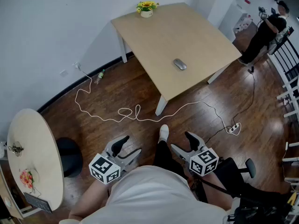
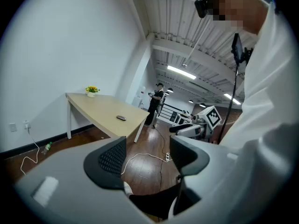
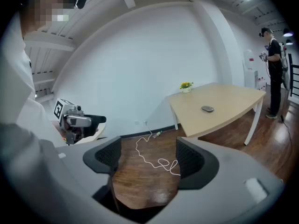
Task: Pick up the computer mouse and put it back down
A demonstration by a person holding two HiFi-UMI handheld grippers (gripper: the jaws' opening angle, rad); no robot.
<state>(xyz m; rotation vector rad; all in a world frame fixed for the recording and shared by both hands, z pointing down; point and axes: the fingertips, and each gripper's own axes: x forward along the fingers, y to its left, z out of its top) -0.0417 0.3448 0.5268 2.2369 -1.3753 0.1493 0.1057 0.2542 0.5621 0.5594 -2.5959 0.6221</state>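
A grey computer mouse (image 1: 180, 64) lies near the front edge of a beige table (image 1: 196, 36), far ahead of me. It also shows in the left gripper view as a small mouse (image 2: 121, 118) and in the right gripper view as a mouse (image 3: 207, 108) on the table top (image 3: 229, 101). My left gripper (image 1: 127, 147) and right gripper (image 1: 184, 144) hang low in front of my body, over the wood floor and well short of the table. Both are open, with only floor between the pads (image 2: 112, 158) (image 3: 190, 158).
A white cable (image 1: 135, 113) snakes over the floor to a power strip (image 1: 233, 127). A flower pot (image 1: 146, 8) stands on the table's far corner. A round table (image 1: 32, 157) and black stool (image 1: 70, 155) are at my left. A person (image 1: 266, 29) stands far right.
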